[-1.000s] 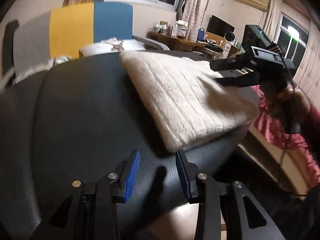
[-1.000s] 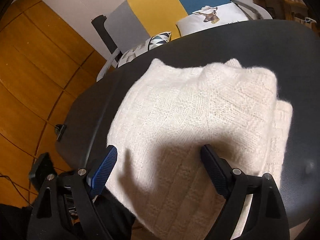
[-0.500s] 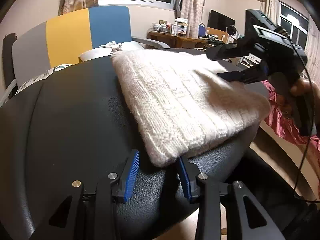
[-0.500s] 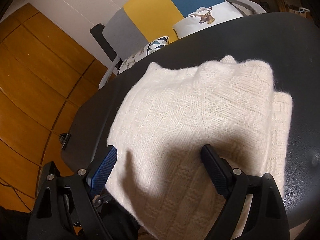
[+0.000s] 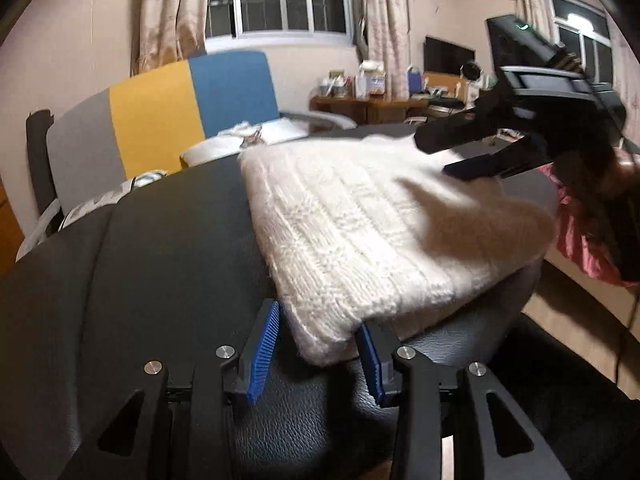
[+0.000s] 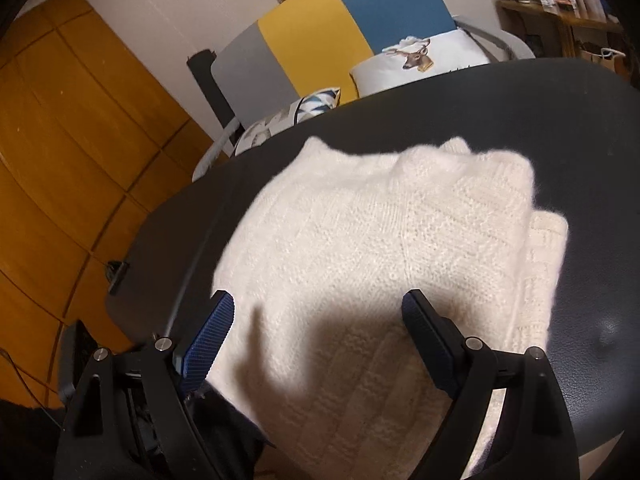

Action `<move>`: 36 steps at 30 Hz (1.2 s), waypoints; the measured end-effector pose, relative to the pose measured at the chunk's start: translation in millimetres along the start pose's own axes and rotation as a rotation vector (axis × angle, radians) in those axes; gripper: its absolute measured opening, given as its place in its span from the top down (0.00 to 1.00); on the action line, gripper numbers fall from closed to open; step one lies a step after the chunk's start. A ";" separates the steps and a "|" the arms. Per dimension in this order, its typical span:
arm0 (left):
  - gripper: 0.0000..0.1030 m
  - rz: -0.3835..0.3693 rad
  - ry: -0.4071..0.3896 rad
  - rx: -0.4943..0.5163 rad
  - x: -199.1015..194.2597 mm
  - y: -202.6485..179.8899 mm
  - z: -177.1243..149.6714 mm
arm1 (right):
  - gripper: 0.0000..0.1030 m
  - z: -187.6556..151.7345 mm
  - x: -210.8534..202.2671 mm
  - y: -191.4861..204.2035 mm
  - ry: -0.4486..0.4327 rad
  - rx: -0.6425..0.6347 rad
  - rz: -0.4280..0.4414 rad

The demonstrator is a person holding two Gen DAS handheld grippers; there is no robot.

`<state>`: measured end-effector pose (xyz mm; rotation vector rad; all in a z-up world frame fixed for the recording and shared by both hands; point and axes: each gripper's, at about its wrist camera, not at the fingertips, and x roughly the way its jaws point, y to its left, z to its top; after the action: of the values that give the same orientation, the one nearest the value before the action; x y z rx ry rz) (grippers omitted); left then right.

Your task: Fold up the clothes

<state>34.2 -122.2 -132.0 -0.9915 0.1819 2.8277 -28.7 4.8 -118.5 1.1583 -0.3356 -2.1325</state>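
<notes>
Lying folded, fluffy ribbed cream sweater (image 5: 372, 236) on black leather seat (image 5: 160, 264). Poking one corner between ribbed blue pads of half-open left gripper (image 5: 316, 344), apparently unpinched. Hovering above, right gripper (image 6: 320, 344), spread wide, empty.

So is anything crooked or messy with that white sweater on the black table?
Slightly. The folded white sweater sits askew on the black table; a lower layer sticks out past the top fold, and its near edge overhangs the table's rim. Nothing looks spilled or damaged.

Fuzzy cream knit sweater (image 5: 372, 236) lies on a matt, grained black leather-look seat (image 5: 152, 280)
</notes>
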 end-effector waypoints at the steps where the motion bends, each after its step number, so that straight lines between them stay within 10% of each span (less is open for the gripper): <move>1: 0.62 0.005 -0.003 -0.003 1.8 -0.4 0.1 | 0.14 -1.4 2.5 0.2 0.000 -0.002 -0.004; 5: 0.82 0.078 -0.074 0.117 -6.3 -15.7 -7.1 | 0.14 -2.9 3.7 1.7 -0.015 -0.008 -0.024; 13: 0.88 0.091 -0.061 0.253 -14.3 -25.8 -26.7 | 0.15 -22.0 14.8 2.4 0.002 -0.155 -0.255; 23: 0.76 -0.077 -0.172 0.037 -55.6 17.2 26.8 | 0.14 -21.1 -13.1 33.2 -0.012 -0.265 -0.234; 29: 0.74 -0.162 0.002 0.047 13.2 -3.0 45.7 | 0.14 -32.9 -3.7 42.4 0.087 -0.391 -0.284; 36: 0.73 -0.308 -0.045 0.002 -2.4 19.7 75.9 | 0.14 -25.4 -4.2 13.3 0.150 -0.353 -0.319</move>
<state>-13.6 -129.7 -70.2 -0.8704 0.0242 2.5650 -0.6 0.1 -123.5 1.2107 0.3028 -2.2359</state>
